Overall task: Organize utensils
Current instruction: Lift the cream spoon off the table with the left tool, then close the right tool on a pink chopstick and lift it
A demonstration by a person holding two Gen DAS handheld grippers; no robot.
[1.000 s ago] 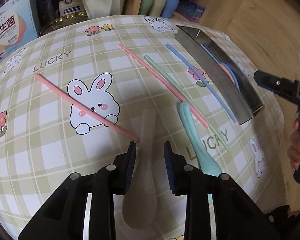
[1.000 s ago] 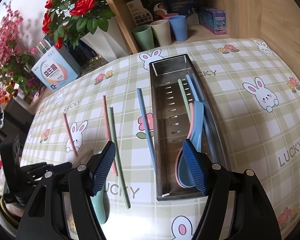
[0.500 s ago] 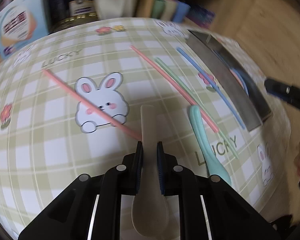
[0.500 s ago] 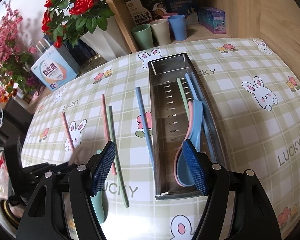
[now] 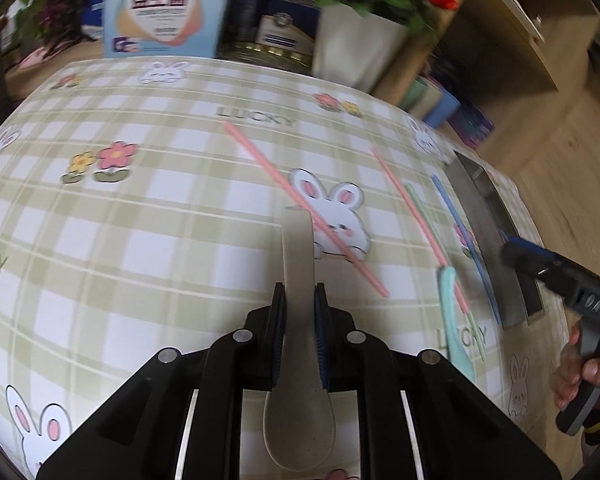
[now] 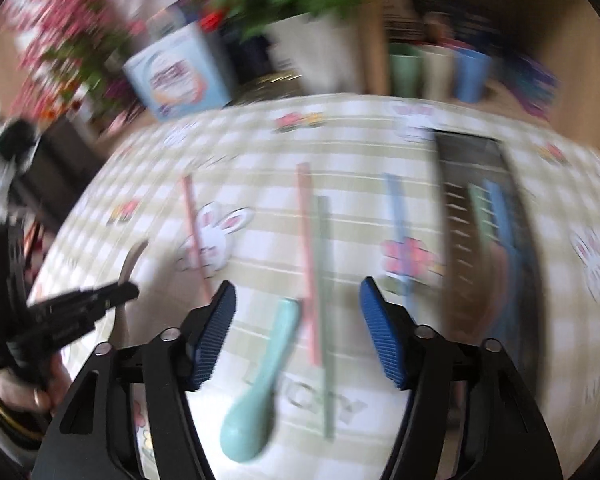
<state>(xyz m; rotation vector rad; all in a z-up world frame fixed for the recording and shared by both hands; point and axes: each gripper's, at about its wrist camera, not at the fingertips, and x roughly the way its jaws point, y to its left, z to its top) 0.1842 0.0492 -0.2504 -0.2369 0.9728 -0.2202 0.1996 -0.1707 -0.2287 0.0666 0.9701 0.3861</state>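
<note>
Gripping the beige spoon (image 5: pixel 298 264), the left gripper (image 5: pixel 300 300) is clenched on its handle, bowl toward the camera, above the checked tablecloth (image 5: pixel 140 240).
The right gripper (image 6: pixel 298 312) has its jaws apart with nothing held; they have just been closing, over the mint spoon (image 6: pixel 260 376) lying on the cloth. A pink chopstick (image 6: pixel 308 264) and green chopstick (image 6: pixel 324 300) lie just beside it. The steel tray (image 6: pixel 456 240) at right holds other utensils; the view is blurred.
</note>
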